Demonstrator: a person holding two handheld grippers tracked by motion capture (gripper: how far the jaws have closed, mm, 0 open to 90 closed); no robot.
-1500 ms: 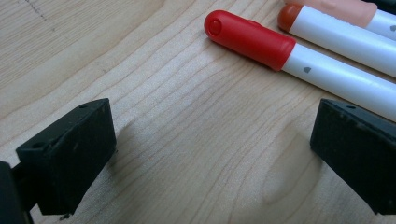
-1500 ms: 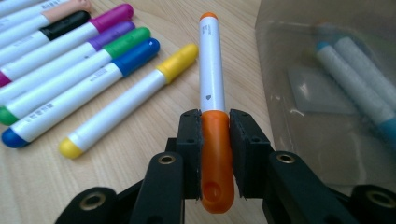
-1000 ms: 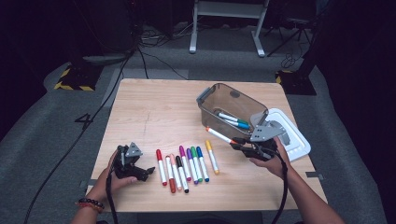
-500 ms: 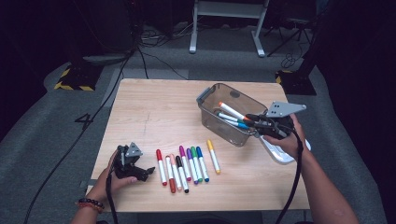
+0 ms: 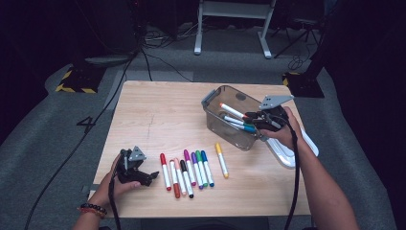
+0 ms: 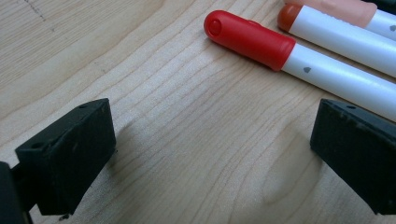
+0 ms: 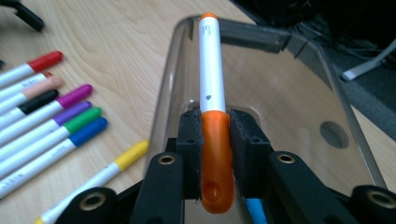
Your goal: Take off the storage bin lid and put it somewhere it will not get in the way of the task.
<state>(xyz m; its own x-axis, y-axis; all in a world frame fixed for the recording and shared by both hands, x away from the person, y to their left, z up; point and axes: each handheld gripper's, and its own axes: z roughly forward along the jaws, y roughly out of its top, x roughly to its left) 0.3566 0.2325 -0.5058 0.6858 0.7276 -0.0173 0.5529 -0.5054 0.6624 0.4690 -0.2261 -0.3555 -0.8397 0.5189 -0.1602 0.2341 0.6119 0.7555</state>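
My right gripper [image 5: 253,117] is shut on the orange cap of a white marker [image 5: 232,110], which it holds level over the clear plastic bin [image 5: 224,133]. In the right gripper view the marker [image 7: 212,79] points away from the pads [image 7: 190,135] across the bin's rim [image 7: 164,88]. Other markers lie inside the bin, one with a blue cap [image 5: 243,126]. My left gripper [image 5: 147,176] rests open on the table at the front left. Its jaws stand wide apart around bare wood, just short of a red-capped marker [image 6: 252,39].
A row of several markers [image 5: 189,167] lies on the wooden table [image 5: 158,110], from red at the left to a yellow-capped one [image 5: 221,160] at the right. A white lid [image 5: 293,152] lies at the table's right edge, under the right hand.
The right gripper has risen from the table near the yellow marker and moved back and right, carrying the orange marker over the bin. The left gripper has stayed put.
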